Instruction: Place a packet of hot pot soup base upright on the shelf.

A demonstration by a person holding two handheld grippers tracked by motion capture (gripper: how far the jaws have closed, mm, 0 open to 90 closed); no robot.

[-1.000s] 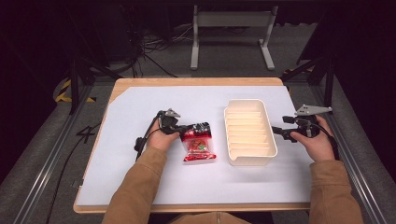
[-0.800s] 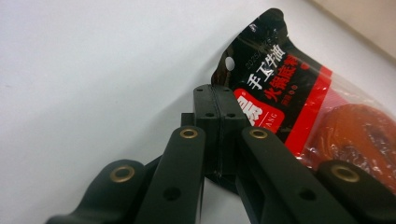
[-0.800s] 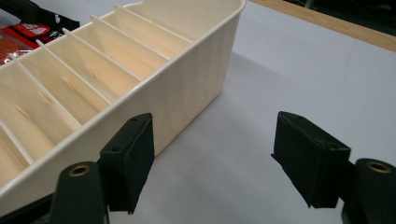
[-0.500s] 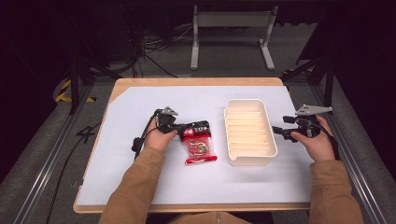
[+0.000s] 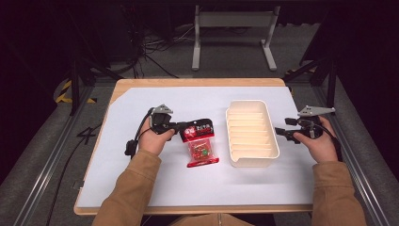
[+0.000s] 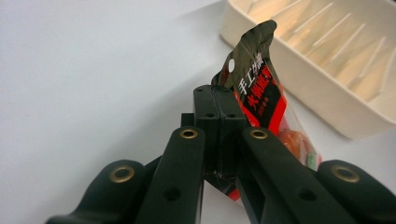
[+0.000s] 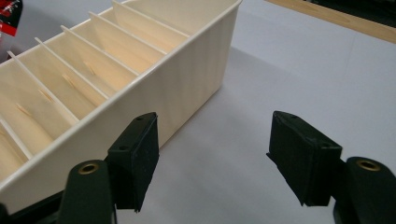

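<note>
Left gripper [image 6: 219,126] pinches black top edge of red crinkly plastic snack packet [image 6: 254,88]; light, floppy, slippery. Right gripper [image 7: 212,158] spread beside cream slotted plastic tray [image 7: 154,93].

The red-and-black snack packet [image 6: 261,93] bears white Chinese characters, beginning "手工"; the rest is too blurred to read.

A wooden bench [image 5: 141,87] fills the middle of the high view, its top covered almost edge to edge by a white sheet [image 5: 188,183] that leaves a thin strip of wood showing along the far and left sides. A cream divided tray [image 5: 253,162] sits on the sheet at centre right of the frame, its slots running crosswise. Just left of it, at the centre, a red and black snack packet [image 5: 201,151] rests its lower end on the sheet.
</note>
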